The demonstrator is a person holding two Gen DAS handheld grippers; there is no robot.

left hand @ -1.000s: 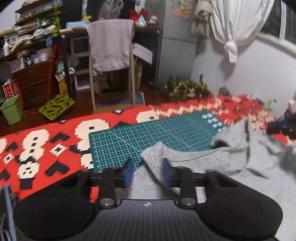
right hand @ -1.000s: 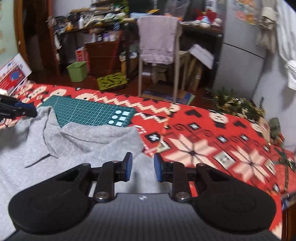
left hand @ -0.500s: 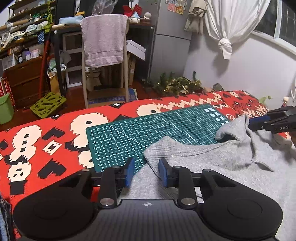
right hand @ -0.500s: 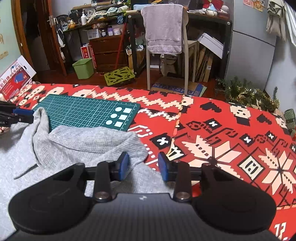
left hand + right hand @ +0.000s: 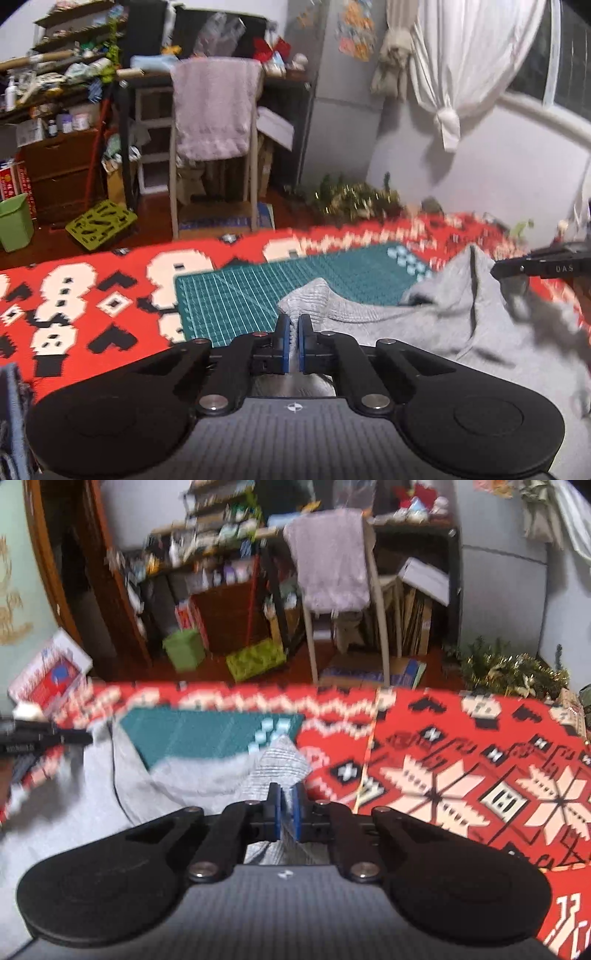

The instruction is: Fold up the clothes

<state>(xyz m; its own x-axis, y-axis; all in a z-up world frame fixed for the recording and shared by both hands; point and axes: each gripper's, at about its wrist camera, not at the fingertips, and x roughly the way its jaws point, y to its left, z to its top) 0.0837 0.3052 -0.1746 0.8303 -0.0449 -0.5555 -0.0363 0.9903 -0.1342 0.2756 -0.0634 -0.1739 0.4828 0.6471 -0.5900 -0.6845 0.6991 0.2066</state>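
A grey knit sweater lies across the table, partly over a green cutting mat. My left gripper is shut on one ribbed corner of the sweater, which bunches up between the blue pads. My right gripper is shut on the other ribbed corner, lifted a little off the cloth. The sweater spreads to the left in the right wrist view. Each gripper shows in the other's view: the right gripper at the far right edge, the left gripper at the far left edge. Both views are motion-blurred.
A red patterned tablecloth covers the table. Beyond the far edge stand a chair draped with a pink towel, cluttered shelves, a green bin and tinsel greenery on the floor. A blue cloth shows at the left edge.
Both grippers have closed from open onto the sweater's ribbed corners. The pinched corners now bunch upward, and both views are blurred with movement.
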